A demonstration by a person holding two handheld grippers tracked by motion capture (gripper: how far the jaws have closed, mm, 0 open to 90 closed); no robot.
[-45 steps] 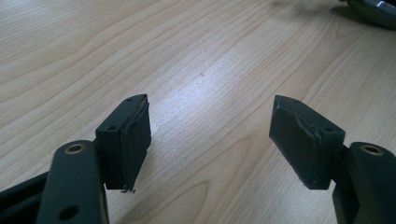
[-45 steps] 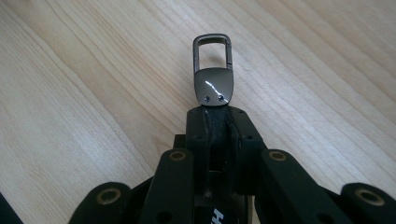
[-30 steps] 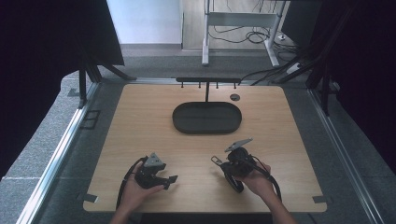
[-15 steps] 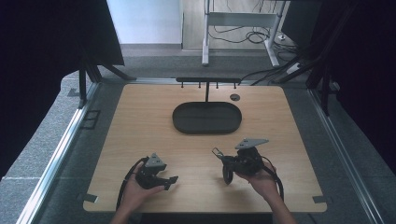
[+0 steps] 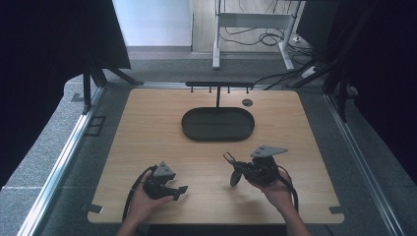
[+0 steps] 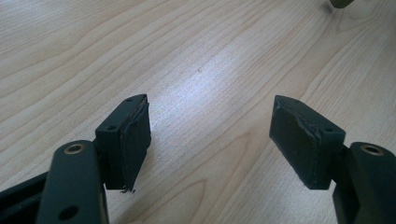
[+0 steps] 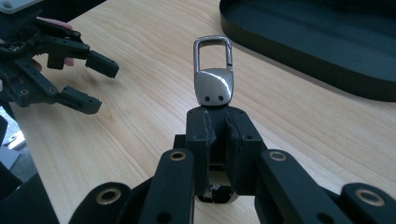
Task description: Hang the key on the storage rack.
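The right hand-held gripper [image 7: 217, 122] pinched a metal clip [image 7: 213, 74] by its base above the tabletop [image 5: 147, 128] near the front edge, its loop presumably left accessible, while the left hand-held gripper [image 6: 212, 133] rested spread and empty.

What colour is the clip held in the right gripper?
Shiny silver metal: the clip is pinched in the right gripper, clearest in the right gripper view.

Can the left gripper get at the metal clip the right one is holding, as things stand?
Probably yes. The left gripper is open, and only bare table lies between it and the metal clip, whose loop end sticks out free beyond the right gripper.
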